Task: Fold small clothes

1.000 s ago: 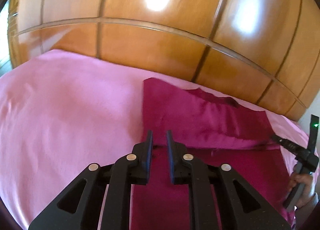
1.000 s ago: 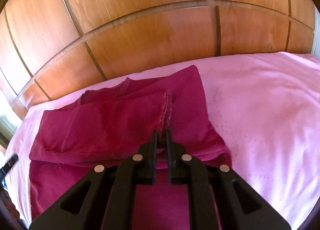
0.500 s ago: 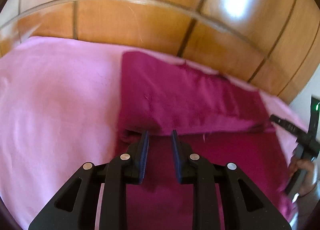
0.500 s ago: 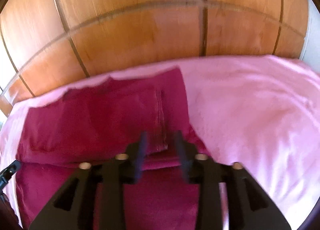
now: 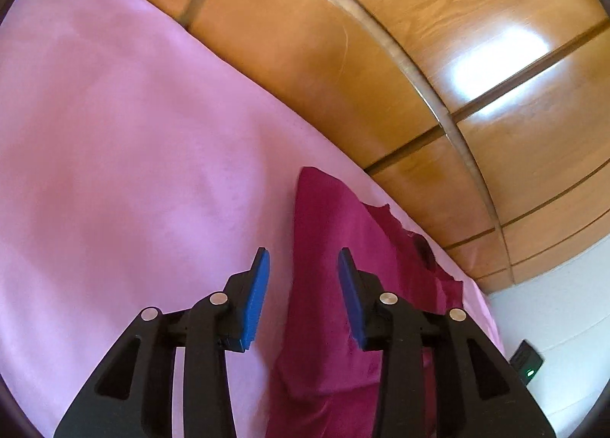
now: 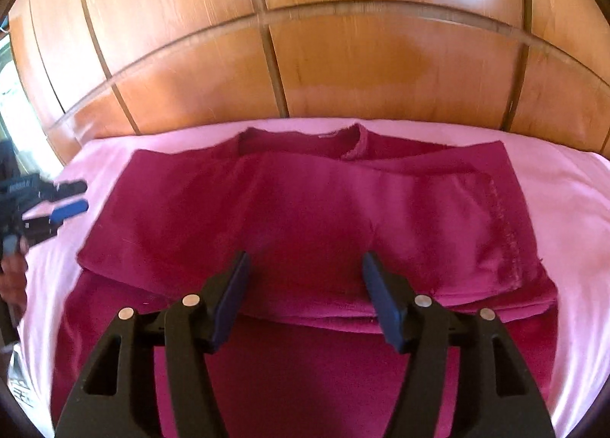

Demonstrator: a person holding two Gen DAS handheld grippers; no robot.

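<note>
Garment (image 6: 305, 209) on bedsheet (image 6: 564, 209), wooden panel (image 6: 343, 68) behind.

left tongs (image 5: 303, 264): spread, empty | right tongs (image 6: 305, 266): spread, empty

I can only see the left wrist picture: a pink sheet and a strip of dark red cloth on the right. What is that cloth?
Observer: A dark red top. The right wrist view shows its full width, with the neckline at the far edge, toward the wooden panels.
Operator: Has any of it been folded?
Observer: Partly. A folded-over layer lies across the far half, and a stitched hem runs down its right side.
Operator: Where is the other gripper?
Observer: The right gripper is over the middle of the top, jaws wide open, holding nothing.
</note>
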